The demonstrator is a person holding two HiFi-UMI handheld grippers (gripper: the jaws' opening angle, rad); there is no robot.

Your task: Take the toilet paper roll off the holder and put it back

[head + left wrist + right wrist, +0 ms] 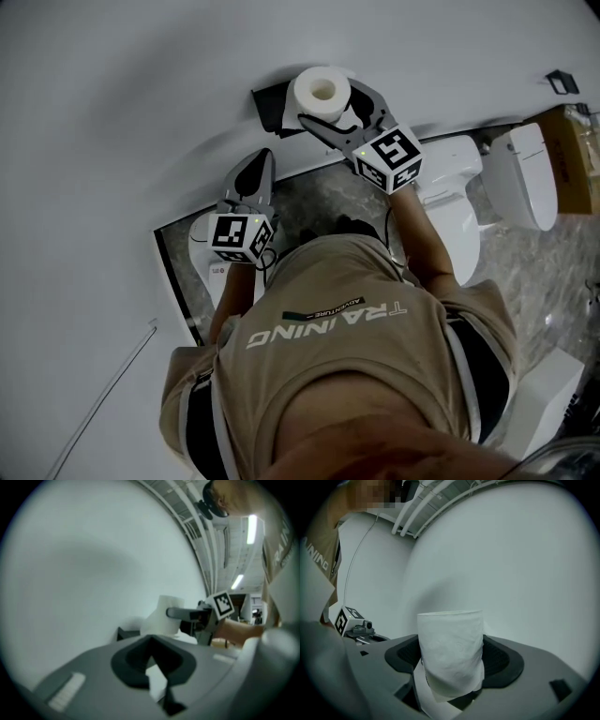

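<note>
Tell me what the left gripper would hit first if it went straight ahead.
Probably the wall, right by the black holder beside the roll. The left gripper points about at the holder's edge, so with depth unclear it might touch that first.

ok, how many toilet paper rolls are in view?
1. The toilet paper roll sits between the jaws of the right gripper, beside the black holder on the wall. Others may be hidden.

The grey marbled floor (309, 202) bears a white toilet (461, 234), and a black holder (270, 103) is fixed to the white wall (141, 112).
</note>
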